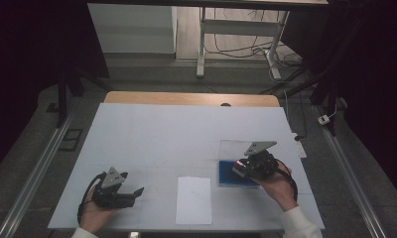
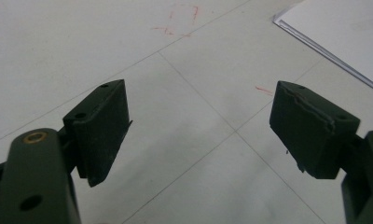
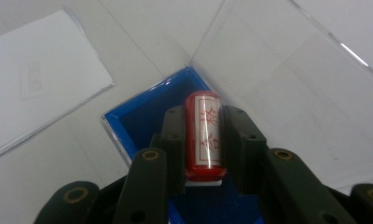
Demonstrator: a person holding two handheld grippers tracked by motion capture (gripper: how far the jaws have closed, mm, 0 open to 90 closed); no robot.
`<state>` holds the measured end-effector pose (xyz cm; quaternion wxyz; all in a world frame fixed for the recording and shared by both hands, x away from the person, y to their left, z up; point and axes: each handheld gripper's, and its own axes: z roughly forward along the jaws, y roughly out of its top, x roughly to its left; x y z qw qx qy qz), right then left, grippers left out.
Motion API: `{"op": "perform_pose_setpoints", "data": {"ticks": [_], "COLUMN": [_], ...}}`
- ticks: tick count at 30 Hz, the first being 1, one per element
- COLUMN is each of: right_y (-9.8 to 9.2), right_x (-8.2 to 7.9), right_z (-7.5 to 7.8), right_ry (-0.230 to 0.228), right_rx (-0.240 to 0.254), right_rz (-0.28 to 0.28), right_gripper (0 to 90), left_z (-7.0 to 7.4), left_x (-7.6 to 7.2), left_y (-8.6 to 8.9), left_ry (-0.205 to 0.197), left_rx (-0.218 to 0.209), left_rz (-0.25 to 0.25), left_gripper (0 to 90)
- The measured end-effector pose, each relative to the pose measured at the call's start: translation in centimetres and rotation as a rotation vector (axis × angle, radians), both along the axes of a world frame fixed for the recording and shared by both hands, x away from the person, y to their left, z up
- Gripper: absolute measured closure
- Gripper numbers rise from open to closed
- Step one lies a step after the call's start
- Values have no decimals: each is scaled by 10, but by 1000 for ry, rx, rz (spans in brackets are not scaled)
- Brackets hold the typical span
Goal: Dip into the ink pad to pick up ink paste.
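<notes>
- High view: the right gripper (image 1: 242, 167) hangs over the blue box (image 1: 226, 178), hiding most of it; the left gripper (image 1: 132, 192) rests apart, near the paper sheet (image 1: 193, 200).
- Left gripper view: jaws spread wide over bare table (image 2: 82, 56).
- Right gripper view: jaws clamp the red stamp (image 3: 203, 135) above the blue box (image 3: 138, 116); its red characters are unreadable.

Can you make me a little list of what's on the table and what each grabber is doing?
table: white table top
held thing: red cylinder stamp with a white label and red characters
right gripper: shut on the stamp, jaws pressing both its sides, above the box
box: open blue box with a clear plastic lid folded back
left gripper: open, nothing between its jaws, over bare table
paper: white sheet of paper lying flat between the two hands
right hand: holding its gripper over the box
</notes>
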<state>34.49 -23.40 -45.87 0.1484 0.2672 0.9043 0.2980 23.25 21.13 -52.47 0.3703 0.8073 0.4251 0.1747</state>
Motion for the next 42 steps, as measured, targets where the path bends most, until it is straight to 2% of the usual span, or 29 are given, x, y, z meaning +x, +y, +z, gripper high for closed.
{"op": "perform_pose_setpoints", "data": {"ticks": [13, 16, 22, 30, 42], "right_y": [2, 2, 3, 7, 9], "right_x": [1, 2, 2, 1, 3], "right_z": [-5, -7, -8, -7, -6], "right_ry": [5, 7, 16, 10, 28], "right_rx": [-15, -33, -30, -71, -97], "right_rz": [1, 5, -10, -9, -11], "right_gripper": [703, 703, 704, 705, 707], "left_z": [0, -1, -1, -1, -1], "left_x": [0, 0, 0, 0, 1], "left_y": [0, 0, 0, 1, 2], "left_ry": [3, 3, 7, 7, 11], "left_rx": [6, 5, 0, 1, 1], "left_rz": [1, 1, 3, 3, 7], "left_gripper": [205, 205, 203, 203, 202]}}
